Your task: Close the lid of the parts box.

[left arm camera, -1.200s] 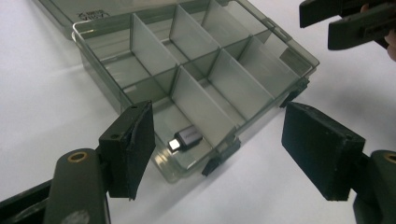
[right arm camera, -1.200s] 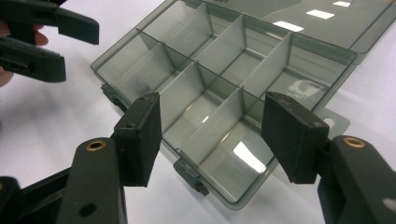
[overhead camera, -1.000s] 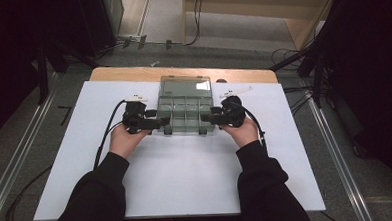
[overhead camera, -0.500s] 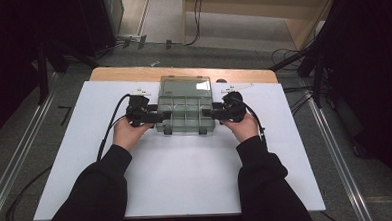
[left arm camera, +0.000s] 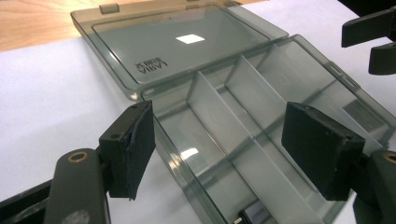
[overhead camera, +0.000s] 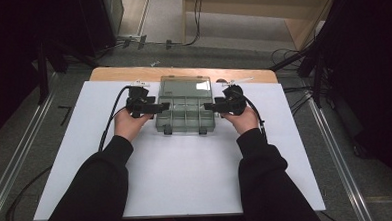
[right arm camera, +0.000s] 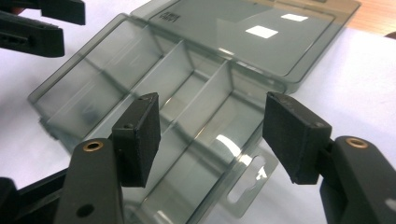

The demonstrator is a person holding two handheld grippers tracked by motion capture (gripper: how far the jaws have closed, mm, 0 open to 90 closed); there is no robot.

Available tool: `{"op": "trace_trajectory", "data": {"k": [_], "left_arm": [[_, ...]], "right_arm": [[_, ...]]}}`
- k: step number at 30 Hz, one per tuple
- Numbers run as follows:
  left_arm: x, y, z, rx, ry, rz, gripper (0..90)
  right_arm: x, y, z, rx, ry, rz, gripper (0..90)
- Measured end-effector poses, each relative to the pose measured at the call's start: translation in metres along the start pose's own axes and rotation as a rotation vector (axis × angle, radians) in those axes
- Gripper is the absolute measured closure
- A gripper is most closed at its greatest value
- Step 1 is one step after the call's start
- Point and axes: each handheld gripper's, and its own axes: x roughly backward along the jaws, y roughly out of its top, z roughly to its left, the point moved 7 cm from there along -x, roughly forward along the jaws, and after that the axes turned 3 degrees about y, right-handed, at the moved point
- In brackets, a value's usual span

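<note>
Box (overhead camera: pixel 185 107) sits mid-table at the far side of the white sheet (overhead camera: pixel 177 176), lid (overhead camera: pixel 185 85) flipped fully back and lying flat toward the wooden edge (overhead camera: pixel 182 71). The clasps face you, so the tray is open for access from your side.

You have a gripper on each short side: left gripper (overhead camera: pixel 156 107) at the left wall, right gripper (overhead camera: pixel 211 107) at the right wall, both pointing inward. That reads as bracketing the box to square it up or steady it, not to pick it up.

Left gripper view: jaws released, spread wide, with the near corner and wall of the box (left arm camera: pixel 233 140) between them, pads clear of the plastic. Right gripper view: same, jaws released and wide, straddling the end with the hang tab (right arm camera: pixel 250 179), no contact visible.

The dividers (left arm camera: pixel 219 126) run lengthwise; the compartments look empty apart from a small dark piece (left arm camera: pixel 252 217) at the near end, too cropped to identify.

If you clamp, take the wall, not a divider; thin plastic will probably flex.
</note>
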Motion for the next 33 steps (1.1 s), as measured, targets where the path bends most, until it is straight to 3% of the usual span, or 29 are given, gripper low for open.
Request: {"op": "trace_trajectory", "data": {"k": [2,5,13,17,21,25,33], "left_arm": [[-0.004,0.001,0.002,0.012,0.0,0.015,26.4],[-0.008,0.004,0.005,-0.003,0.026,0.031,26.4],[-0.016,0.018,0.009,0.006,0.045,0.018,26.4],[-0.021,0.023,0.013,-0.016,0.079,0.031,26.4],[-0.026,0.027,0.019,0.004,0.093,0.014,26.4],[-0.032,0.029,0.025,0.013,0.119,0.04,29.3],[-0.037,0.034,0.032,0.03,0.147,0.036,29.2]], "right_arm": [[-0.001,0.003,-0.003,-0.008,-0.007,0.001,35.8],[-0.004,0.006,-0.006,-0.017,-0.014,0.0,35.8],[-0.007,0.014,-0.009,-0.012,-0.042,-0.001,35.9],[-0.011,0.019,-0.015,-0.024,-0.055,-0.003,36.0],[-0.015,0.023,-0.019,-0.028,-0.071,0.002,36.0],[-0.019,0.027,-0.025,-0.056,-0.075,-0.01,36.1],[-0.026,0.032,-0.033,-0.071,-0.099,-0.011,36.2]]}}
